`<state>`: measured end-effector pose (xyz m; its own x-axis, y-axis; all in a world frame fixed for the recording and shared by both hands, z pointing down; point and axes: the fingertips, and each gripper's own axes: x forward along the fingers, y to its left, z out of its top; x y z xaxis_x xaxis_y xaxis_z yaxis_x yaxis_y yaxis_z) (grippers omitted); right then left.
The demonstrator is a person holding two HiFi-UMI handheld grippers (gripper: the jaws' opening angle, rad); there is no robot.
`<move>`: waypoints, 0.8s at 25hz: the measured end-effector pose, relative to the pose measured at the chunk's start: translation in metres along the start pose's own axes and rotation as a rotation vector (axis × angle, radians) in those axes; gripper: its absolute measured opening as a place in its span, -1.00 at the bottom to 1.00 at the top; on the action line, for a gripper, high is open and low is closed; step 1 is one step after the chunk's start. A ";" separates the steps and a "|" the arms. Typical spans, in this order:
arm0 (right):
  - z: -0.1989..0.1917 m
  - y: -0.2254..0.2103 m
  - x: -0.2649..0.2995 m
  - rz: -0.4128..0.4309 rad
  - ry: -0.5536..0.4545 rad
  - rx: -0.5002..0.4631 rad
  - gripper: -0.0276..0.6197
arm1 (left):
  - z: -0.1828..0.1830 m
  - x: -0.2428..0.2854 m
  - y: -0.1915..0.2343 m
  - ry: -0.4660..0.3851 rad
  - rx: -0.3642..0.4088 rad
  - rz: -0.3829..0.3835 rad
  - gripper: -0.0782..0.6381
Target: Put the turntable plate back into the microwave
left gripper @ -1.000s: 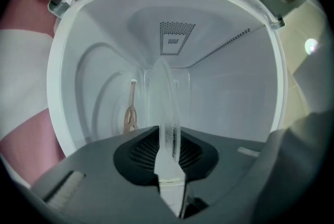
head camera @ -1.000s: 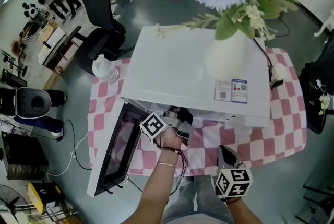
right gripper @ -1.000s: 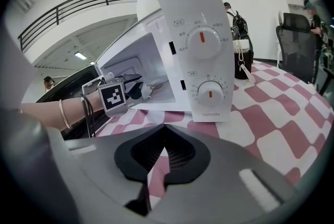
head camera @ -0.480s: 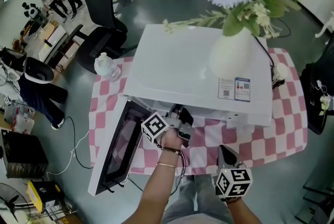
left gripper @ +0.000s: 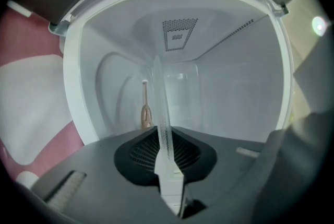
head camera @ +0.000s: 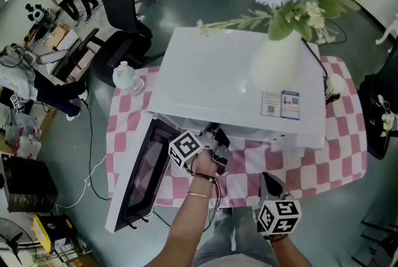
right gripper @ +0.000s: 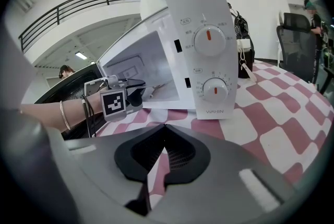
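Clear glass runs straight out from my left claw (head camera: pixel 212 135): the plate (left gripper: pixel 159 108) shows edge-on, a thin line from the jaw gap deep into the white cavity of the microwave (head camera: pixel 230 79). The jaws have just been closing and now pinch the plate's near rim, almost together. That is the relation I steer by: the plate lies dead ahead of the claw, its flat face in line with the way the claw points, and much of it looks to be already past the cavity mouth. The checked cloth (left gripper: pixel 28 45) sits at the left of the left gripper view. From that I judge the claw rolled onto its side and the plate about level, with the cavity floor on that same left side, apart from the glass. The next move looks like a short drop toward that floor, then a release. My right claw (head camera: pixel 266 182) is closed on nothing, well back at the table edge, so the left one alone is placed to finish.
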<state>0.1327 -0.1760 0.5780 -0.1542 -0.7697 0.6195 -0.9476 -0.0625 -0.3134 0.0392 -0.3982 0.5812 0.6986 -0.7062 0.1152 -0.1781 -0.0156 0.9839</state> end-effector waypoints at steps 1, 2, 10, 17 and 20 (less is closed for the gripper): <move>0.000 0.000 0.000 0.000 0.000 0.000 -0.89 | -0.001 0.000 0.001 0.010 0.012 0.014 -0.70; 0.000 0.000 0.001 0.000 0.000 0.000 -0.89 | -0.002 0.001 0.002 0.020 0.022 0.027 -0.69; 0.000 0.001 0.002 0.000 0.005 -0.002 -0.89 | -0.004 0.001 0.005 0.057 0.090 0.081 -0.65; 0.002 0.005 0.003 0.009 0.002 -0.008 -0.89 | -0.006 0.003 0.000 0.120 0.220 0.132 -0.39; 0.001 0.007 0.002 0.012 0.003 -0.009 -0.89 | -0.008 0.003 0.000 0.155 0.274 0.158 -0.27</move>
<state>0.1264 -0.1789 0.5764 -0.1662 -0.7684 0.6180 -0.9481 -0.0478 -0.3144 0.0468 -0.3949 0.5823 0.7408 -0.5996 0.3029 -0.4569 -0.1192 0.8815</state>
